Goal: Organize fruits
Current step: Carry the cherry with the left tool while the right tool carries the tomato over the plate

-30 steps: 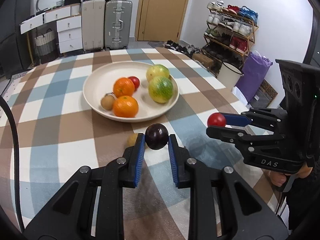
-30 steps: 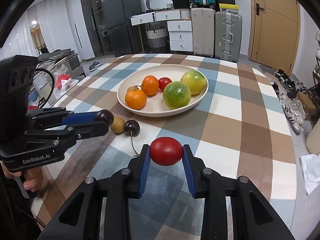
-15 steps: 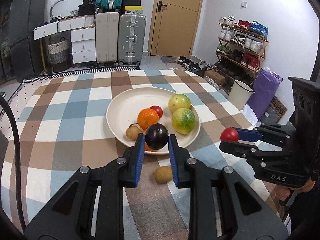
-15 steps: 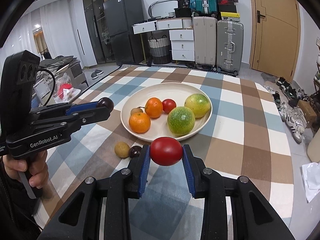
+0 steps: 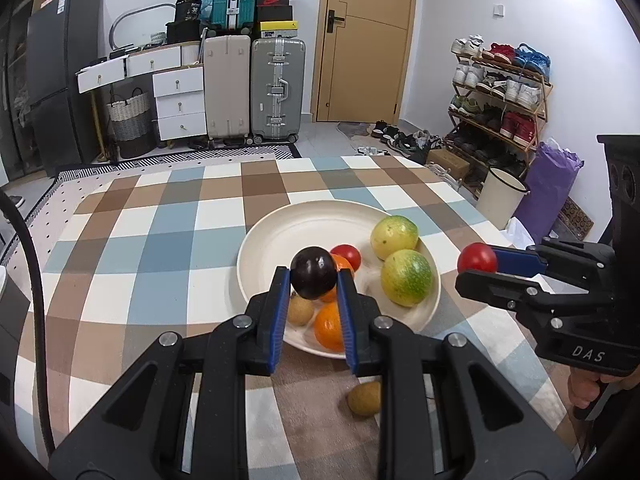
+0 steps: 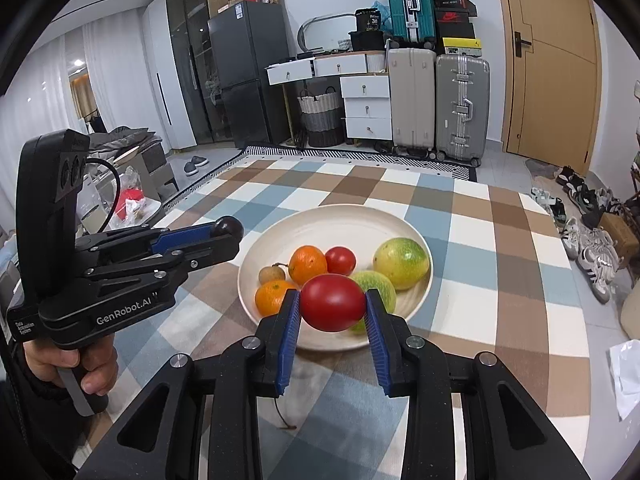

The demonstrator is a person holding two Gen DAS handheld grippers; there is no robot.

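Left wrist view only: small brown fruit [image 5: 364,398] on tabletop [image 5: 160,240], lower centre. Left gripper [image 5: 313,276] fingers clenched on dark plum [image 5: 313,272]; right gripper [image 6: 333,304] fingers clenched on red tomato [image 6: 333,302], both angled down before the plate [image 6: 332,220].

The left gripper [image 6: 226,227] body reads "GenRobot.AI", with a small "Data Acquisition System" label. The right gripper [image 5: 478,259] body reads "DAS".

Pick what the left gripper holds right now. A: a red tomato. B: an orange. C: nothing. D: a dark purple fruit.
D: the left gripper is shut on a dark purple fruit, while the red tomato sits in the right gripper.
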